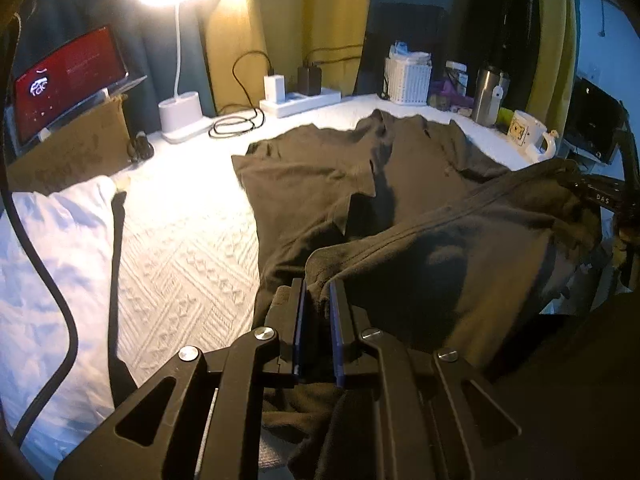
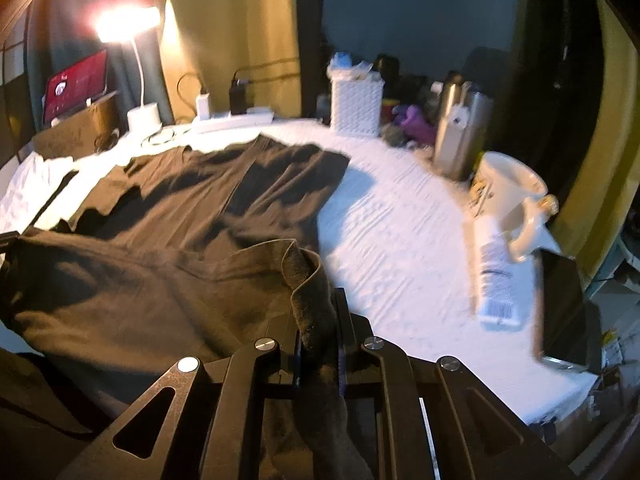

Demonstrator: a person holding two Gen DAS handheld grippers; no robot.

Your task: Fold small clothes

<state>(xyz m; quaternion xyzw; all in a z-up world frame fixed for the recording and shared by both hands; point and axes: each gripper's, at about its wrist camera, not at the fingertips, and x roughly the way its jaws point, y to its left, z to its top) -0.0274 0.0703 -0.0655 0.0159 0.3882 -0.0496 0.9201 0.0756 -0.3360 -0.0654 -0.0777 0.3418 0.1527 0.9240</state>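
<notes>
A dark brown garment (image 1: 320, 168) lies spread on the white textured bed cover (image 1: 188, 240). Its near edge is lifted off the cover and hangs between the two grippers. My left gripper (image 1: 318, 292) is shut on the near left corner of the garment, and cloth bunches between its blue pads. In the right wrist view the garment (image 2: 220, 192) stretches away to the left. My right gripper (image 2: 318, 312) is shut on the near right corner, where a fold of cloth stands up between the fingers. The right gripper's black tip (image 1: 596, 196) shows at the hem's far end.
A lit desk lamp (image 1: 180, 112), a laptop (image 1: 68, 80), a power strip (image 1: 300, 102), a white basket (image 1: 408, 80), a steel flask (image 1: 488, 96) and a mug (image 1: 528, 132) line the far side. A white pillow (image 1: 52, 264) lies left. A bottle (image 2: 496, 276) and a dark box (image 2: 568, 308) lie right.
</notes>
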